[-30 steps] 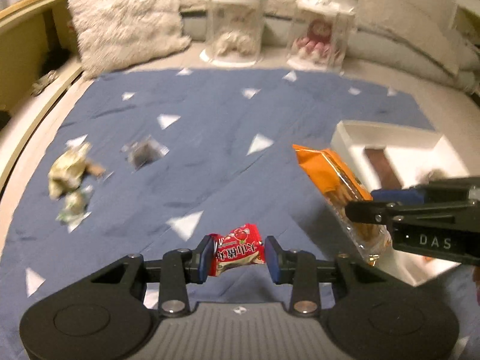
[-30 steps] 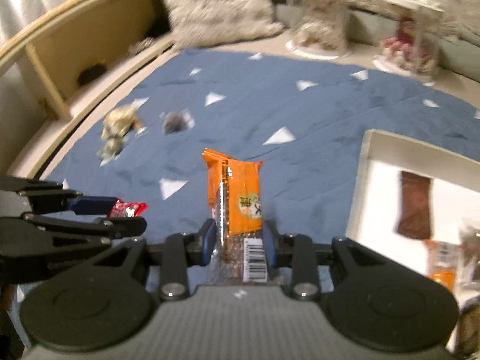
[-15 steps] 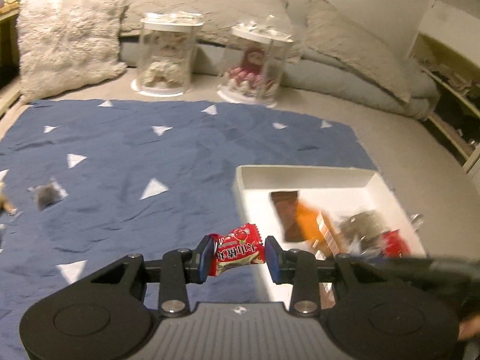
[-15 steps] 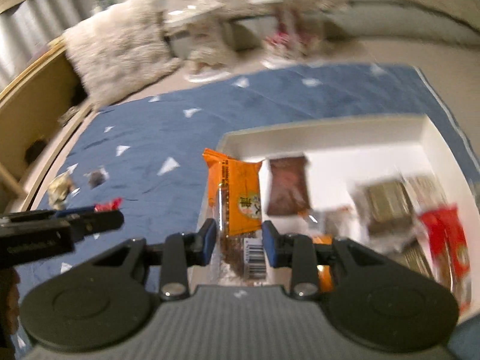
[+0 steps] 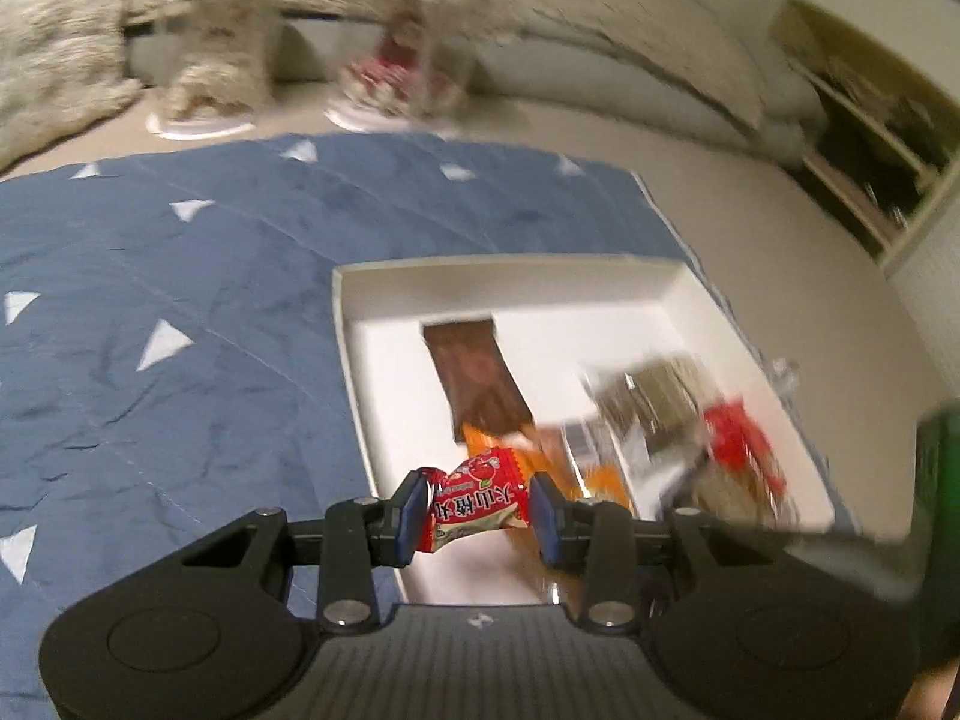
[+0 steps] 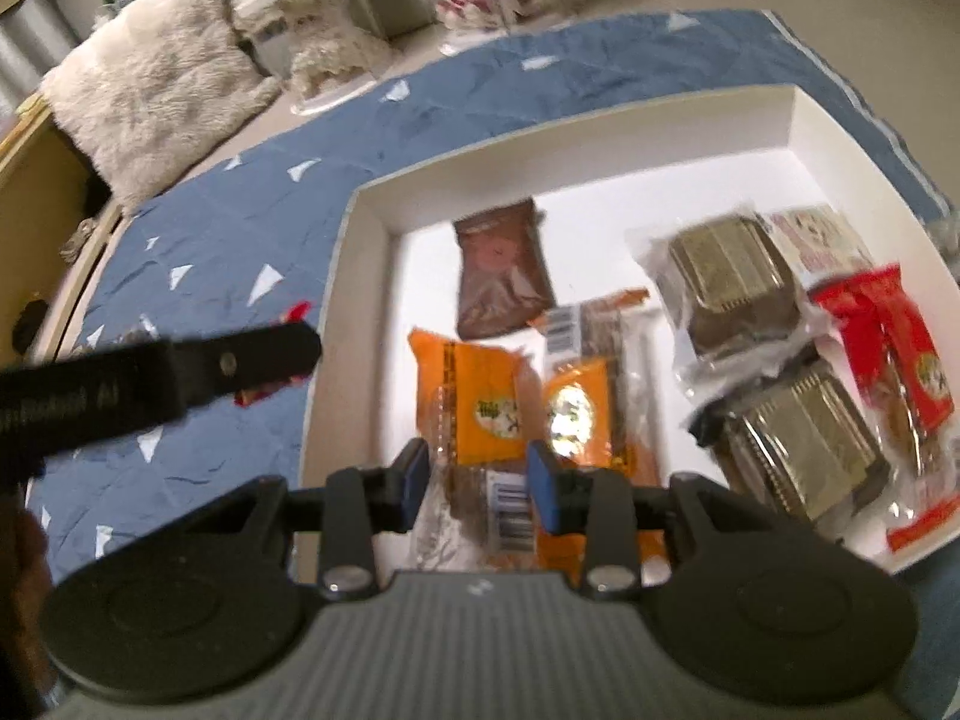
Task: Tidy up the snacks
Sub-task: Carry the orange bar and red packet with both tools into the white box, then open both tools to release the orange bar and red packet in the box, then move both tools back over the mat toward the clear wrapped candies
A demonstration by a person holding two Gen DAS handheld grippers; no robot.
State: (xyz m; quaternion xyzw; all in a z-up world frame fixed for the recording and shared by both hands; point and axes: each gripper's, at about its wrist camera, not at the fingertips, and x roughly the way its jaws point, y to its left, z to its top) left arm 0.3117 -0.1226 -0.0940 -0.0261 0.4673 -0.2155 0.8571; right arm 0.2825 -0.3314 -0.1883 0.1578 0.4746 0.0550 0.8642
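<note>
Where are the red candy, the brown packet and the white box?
red candy (image 5: 477, 498): left wrist view, middle of wrapper.
brown packet (image 6: 501, 273): right wrist view, middle of its face.
white box (image 6: 360, 267): right wrist view, left wall.

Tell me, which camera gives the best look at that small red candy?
The left wrist view: the red candy sits sharp and central, pinched in the left gripper. In the right wrist view only red slivers peek around that blurred gripper.
</note>
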